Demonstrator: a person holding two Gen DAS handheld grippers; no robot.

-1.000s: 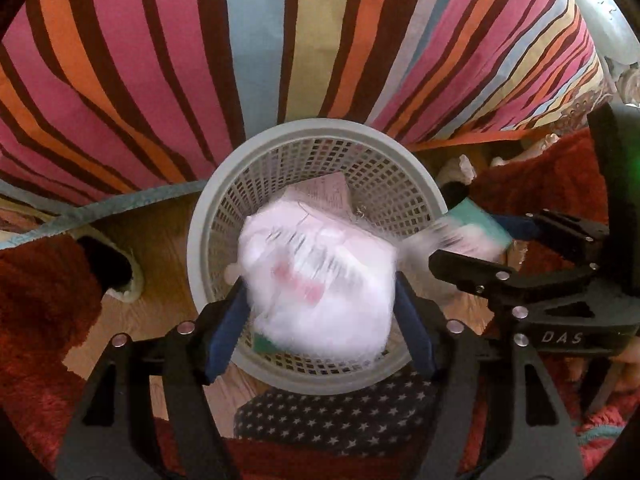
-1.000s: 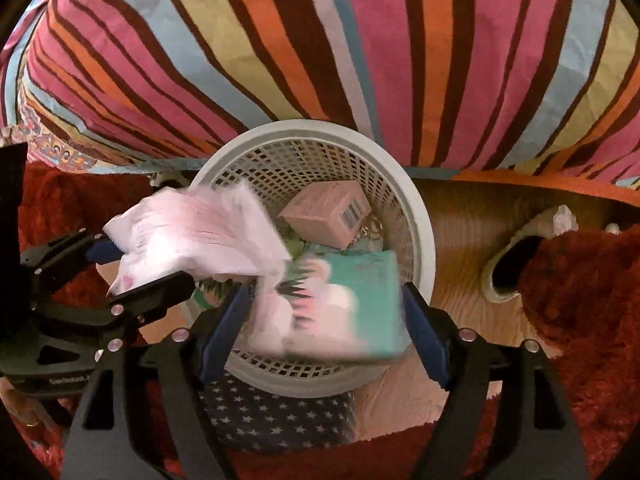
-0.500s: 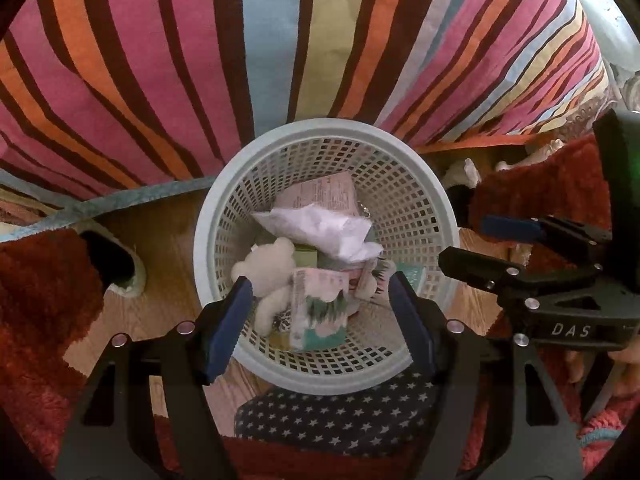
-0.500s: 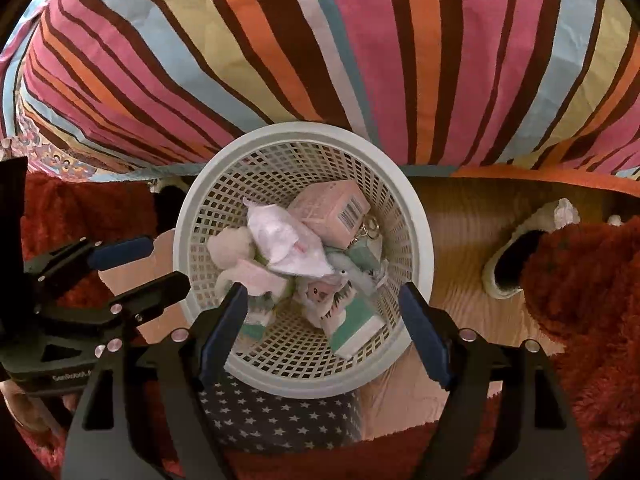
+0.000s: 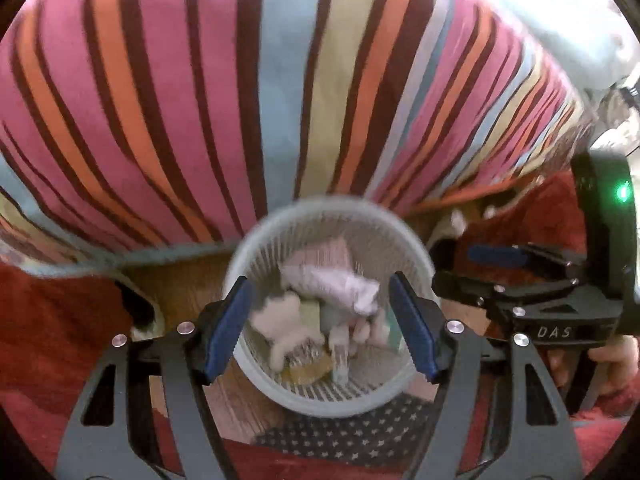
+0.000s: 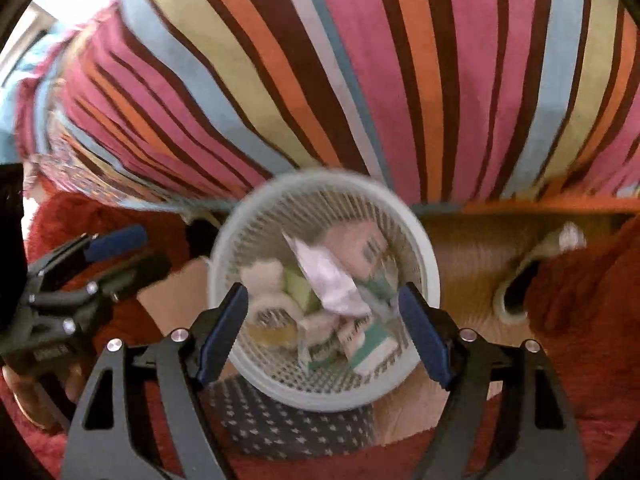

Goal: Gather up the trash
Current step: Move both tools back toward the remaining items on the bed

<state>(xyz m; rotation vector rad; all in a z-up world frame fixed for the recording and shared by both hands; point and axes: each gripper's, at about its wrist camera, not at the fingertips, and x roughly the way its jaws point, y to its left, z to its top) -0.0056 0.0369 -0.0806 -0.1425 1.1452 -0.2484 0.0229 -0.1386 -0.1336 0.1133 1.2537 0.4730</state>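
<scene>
Trash [image 5: 320,312] now lies heaped in the white mesh basket [image 6: 424,268], which stands on the wood floor [image 6: 472,264] at the foot of the striped bedspread [image 5: 280,80]: a crumpled pink-white wrapper, a pink carton, a teal-and-white packet and a small plush toy. A second ago each gripper carried a packet over the rim; both have since dropped in. The left gripper [image 5: 320,328] and right gripper [image 6: 324,328] now hang over the basket, fingers apart and holding nothing, so this load looks delivered. The bedspread closes off twelve o'clock. Red rug [image 6: 580,320] flanks three and nine, a slipper [image 6: 516,296] lies at three, star-patterned cloth [image 5: 344,436] at six. Straight up seems the freest way out.
</scene>
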